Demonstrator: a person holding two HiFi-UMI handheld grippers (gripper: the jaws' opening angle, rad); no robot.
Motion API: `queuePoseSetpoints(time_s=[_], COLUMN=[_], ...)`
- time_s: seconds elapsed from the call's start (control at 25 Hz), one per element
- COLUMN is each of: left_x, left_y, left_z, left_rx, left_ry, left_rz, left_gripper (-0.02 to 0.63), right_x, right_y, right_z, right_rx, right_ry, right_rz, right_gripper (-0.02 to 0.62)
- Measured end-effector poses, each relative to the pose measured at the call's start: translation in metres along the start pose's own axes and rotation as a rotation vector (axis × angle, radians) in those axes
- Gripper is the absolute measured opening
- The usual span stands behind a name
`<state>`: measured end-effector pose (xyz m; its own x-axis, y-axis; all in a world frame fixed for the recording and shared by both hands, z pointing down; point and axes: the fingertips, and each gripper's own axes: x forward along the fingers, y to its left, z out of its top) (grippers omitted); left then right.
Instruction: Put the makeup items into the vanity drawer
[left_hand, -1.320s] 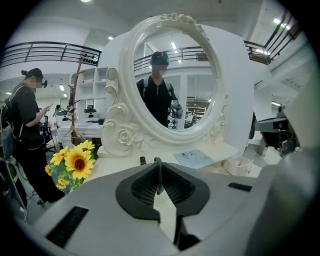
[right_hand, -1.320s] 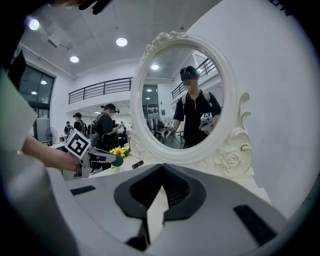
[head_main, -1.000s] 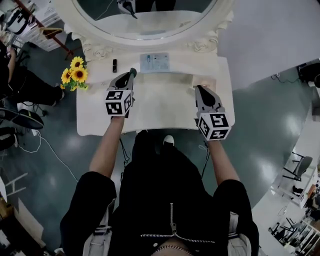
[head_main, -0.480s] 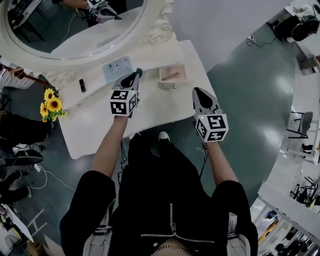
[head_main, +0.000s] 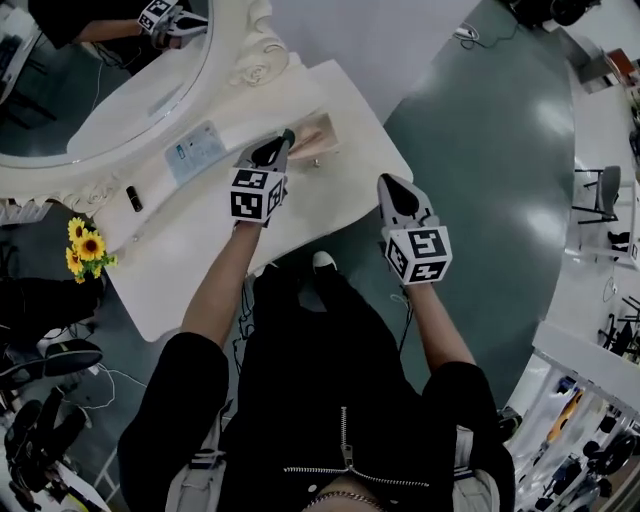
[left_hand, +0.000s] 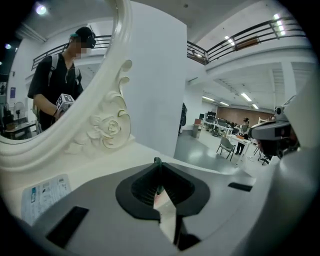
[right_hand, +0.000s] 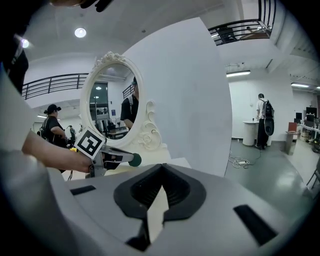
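Head view places the left gripper (head_main: 279, 146) over the vanity top (head_main: 190, 250). Its jaws are clamped on a slim stick (right_hand: 134, 160) with a rounded green end. The stick juts past the jaw tips, and its green end is just beside the open drawer (head_main: 322, 140). The right gripper (head_main: 387, 183) hangs near the top's right corner, jaws together, nothing between them.

Step in hand, as judged: carry the stick over the drawer and release it inside.
1. Keep the left jaws tight until the whole stick is above the drawer opening, not its rim.
2. Line the stick up with the drawer's longer side so both ends clear the walls.
3. Lower the green end first, close to the drawer floor, then part the jaws. A release from height may let the stick bounce or roll out.
4. Hold the right gripper clear of the drawer front, so you do not nudge it shut.

Stick orientation: the long axis runs roughly in line with the left gripper. It points away from you, toward the drawer, with the green end leading. In the right gripper view it lies close to level.

A black tube (head_main: 133, 198) lies on the top near the flowers (head_main: 85, 250), not yet stowed.
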<state>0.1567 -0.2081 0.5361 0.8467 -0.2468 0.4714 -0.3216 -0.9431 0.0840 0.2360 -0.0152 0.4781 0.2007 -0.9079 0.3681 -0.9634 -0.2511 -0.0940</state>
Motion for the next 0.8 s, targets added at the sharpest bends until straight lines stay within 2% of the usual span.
queuePoseSetpoints(time_s=[0.4,0.6,0.64,0.68,0.8], left_x=[0.057,0.067,0.067,0.067,0.062], left_y=[-0.021,-0.023,-0.023,-0.023,-0.021], left_z=[-0.039,-0.055,-0.056,-0.056,-0.057], left_rx=[0.12,0.116,0.104,0.094,0.083], left_ry=[0.178,0.235,0.233,0.231,0.228], left_rz=[-0.055,-0.059,-0.06,-0.061,-0.052], left_gripper=[0.032,0.032,0.072,0.151,0.164], right_x=[-0.016,-0.02,-0.02,-0.019,-0.015], right_y=[-0.022,-0.027,-0.028,-0.028,-0.025], right_z=[-0.021,-0.026,-0.026,-0.026,-0.024], right_rx=[0.047,0.051,0.051,0.049,0.043], right_ry=[0.029,0.044,0.045,0.046,0.045], right_rz=[-0.059,-0.065,-0.063,-0.059,-0.041], right_gripper=[0.006,0.006,0.006,0.006,0.006])
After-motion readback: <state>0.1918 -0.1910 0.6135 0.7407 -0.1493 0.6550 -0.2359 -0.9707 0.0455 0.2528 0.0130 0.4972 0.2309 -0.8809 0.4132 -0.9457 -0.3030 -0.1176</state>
